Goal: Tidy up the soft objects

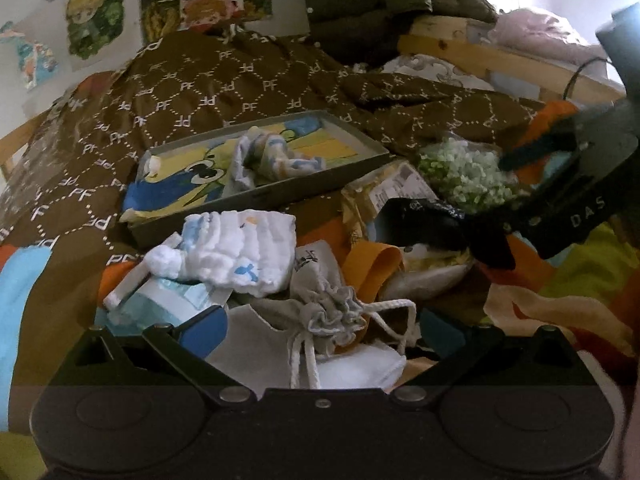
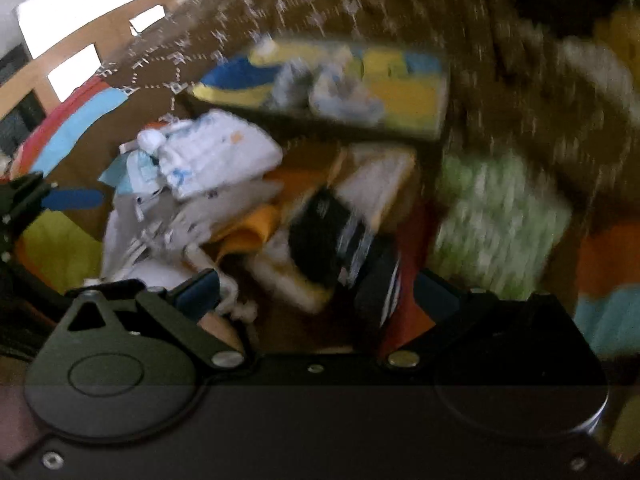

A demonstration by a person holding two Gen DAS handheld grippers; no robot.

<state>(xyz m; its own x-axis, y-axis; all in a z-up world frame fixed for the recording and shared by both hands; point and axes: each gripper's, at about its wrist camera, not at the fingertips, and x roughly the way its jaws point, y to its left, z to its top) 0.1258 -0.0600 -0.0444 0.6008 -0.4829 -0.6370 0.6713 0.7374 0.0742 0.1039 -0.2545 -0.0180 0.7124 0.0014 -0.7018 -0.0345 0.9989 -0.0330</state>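
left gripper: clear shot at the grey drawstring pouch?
Probably yes. The left gripper is open, the grey drawstring pouch lies on top of the pile between its fingers, nothing covering it.

Left hand-held gripper (image 1: 320,332): jaws spread wide, nothing between the blue pads (image 1: 204,326). Right hand-held gripper (image 2: 320,304): jaws also spread wide; its own view motion-blurred.

Grey drawstring pouch (image 1: 324,312) fills gap ahead; shallow box (image 1: 260,164) blocks beyond.
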